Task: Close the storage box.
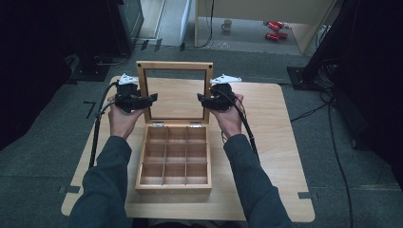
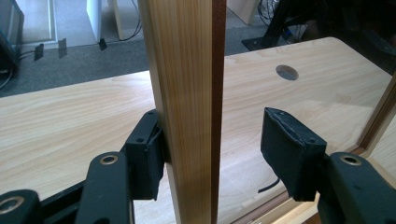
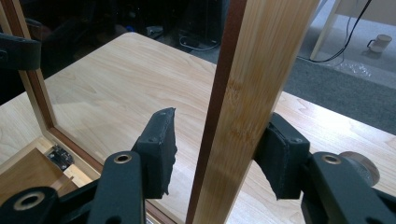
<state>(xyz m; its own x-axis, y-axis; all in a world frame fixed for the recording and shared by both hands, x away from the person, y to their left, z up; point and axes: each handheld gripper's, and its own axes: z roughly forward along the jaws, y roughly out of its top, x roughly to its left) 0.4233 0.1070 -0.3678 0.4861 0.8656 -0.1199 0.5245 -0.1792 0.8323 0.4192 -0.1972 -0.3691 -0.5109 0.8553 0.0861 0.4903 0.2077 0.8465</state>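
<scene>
Squarely between the two grippers stands the raised lid (image 1: 174,66) of a wooden tea box (image 1: 173,189). The lid is a thin rectangular frame of pale, straight-grained wood around a clear pane (image 1: 176,97), with a dark brown strip along its inner edge. It stands close to upright on two small metal hinges (image 1: 158,125).

The left gripper (image 1: 153,97) reaches inward from the lid's left side and straddles the left upright of the frame. In the left gripper view, one matte black pad (image 2: 144,158) lies flat against the pale wood. The other pad (image 2: 292,154), blocky and slightly scuffed, stands clearly apart from the dark strip, with bare tabletop showing in the gap, so these jaws are released and not yet clamped.

The right gripper (image 1: 199,98) mirrors it on the right upright. In the right gripper view, the far pad (image 3: 282,156) presses flat on the grained outer face. The near pad (image 3: 161,149) sits close in beside the dark edge. These jaws are drawn in and clenched on the lid's frame.

Just below both grippers, toward the person, lies the body of the box. It is a square tray of the same light wood, divided by thin slats into nine equal compartments (image 1: 175,153).

The box rests on a smooth, pale table (image 1: 271,142) with rounded corners. A round hole (image 2: 286,72) is cut into the tabletop beyond the left gripper's jaws. Grey sleeves (image 1: 107,180) lead up to the hands, and a black cable trails from each gripper. Far beyond the grippers, a white mug (image 1: 227,24) stands on the grey floor.
</scene>
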